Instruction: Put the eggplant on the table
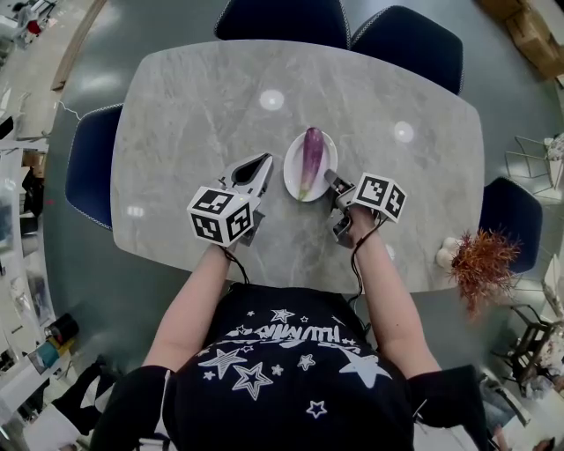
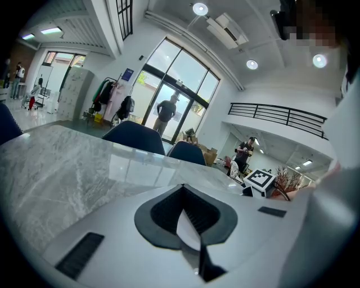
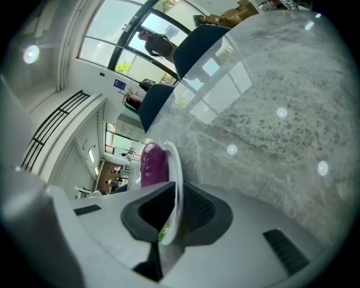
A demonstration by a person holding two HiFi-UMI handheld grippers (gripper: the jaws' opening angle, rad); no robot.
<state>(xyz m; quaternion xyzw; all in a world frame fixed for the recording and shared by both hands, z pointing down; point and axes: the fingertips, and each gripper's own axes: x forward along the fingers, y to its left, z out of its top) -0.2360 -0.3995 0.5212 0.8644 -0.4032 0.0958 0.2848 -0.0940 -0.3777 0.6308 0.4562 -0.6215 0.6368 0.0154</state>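
Note:
A purple eggplant [image 1: 311, 151] lies lengthwise on a small white plate [image 1: 291, 173] near the middle of the grey marble table [image 1: 194, 106]. My right gripper [image 1: 331, 179] is shut on the plate's near right rim. In the right gripper view the plate [image 3: 176, 169] stands edge-on between the jaws of the gripper [image 3: 167, 220], with the eggplant [image 3: 151, 164] just beyond. My left gripper [image 1: 262, 162] rests just left of the plate, its jaws closed to a point and holding nothing. Its own view shows the gripper [image 2: 188, 224] shut over bare tabletop.
Dark blue chairs stand at the far side [image 1: 280, 18] [image 1: 410, 40], the left [image 1: 88, 163] and the right [image 1: 511, 211]. A dried orange plant [image 1: 483, 260] and small white objects [image 1: 448, 251] sit at the table's near right corner.

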